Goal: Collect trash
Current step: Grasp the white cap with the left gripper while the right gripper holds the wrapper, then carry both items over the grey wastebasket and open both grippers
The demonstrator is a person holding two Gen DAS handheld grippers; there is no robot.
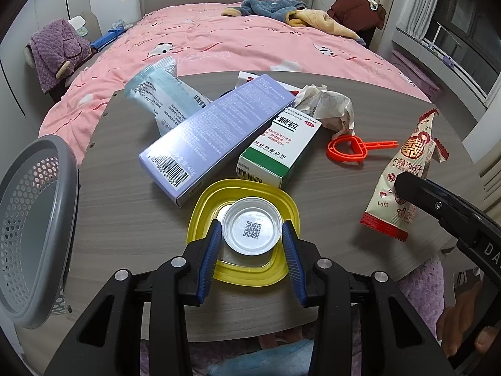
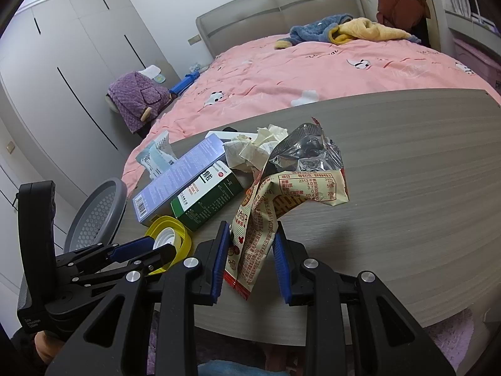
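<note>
**Two grips, one cluttered table**

Left gripper (image 1: 252,235) pinches the clear cap (image 1: 251,230) atop the yellow lid (image 1: 200,206) near the table (image 1: 125,213) edge; its smooth rim could slip free. Right gripper (image 2: 250,247) clamps the snack wrapper (image 2: 250,244) — limp, it may snag. Purple box (image 1: 216,134), green box (image 1: 278,150) and crumpled paper (image 1: 325,106) crowd behind; grey basket (image 1: 31,228) waits left.

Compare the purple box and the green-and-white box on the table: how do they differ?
The purple box is longer and flatter; the green-and-white box is shorter and chunkier. The purple box carries small white print, the green-and-white box bold black characters. Both lie flat, side by side, barcodes facing the left gripper.
</note>
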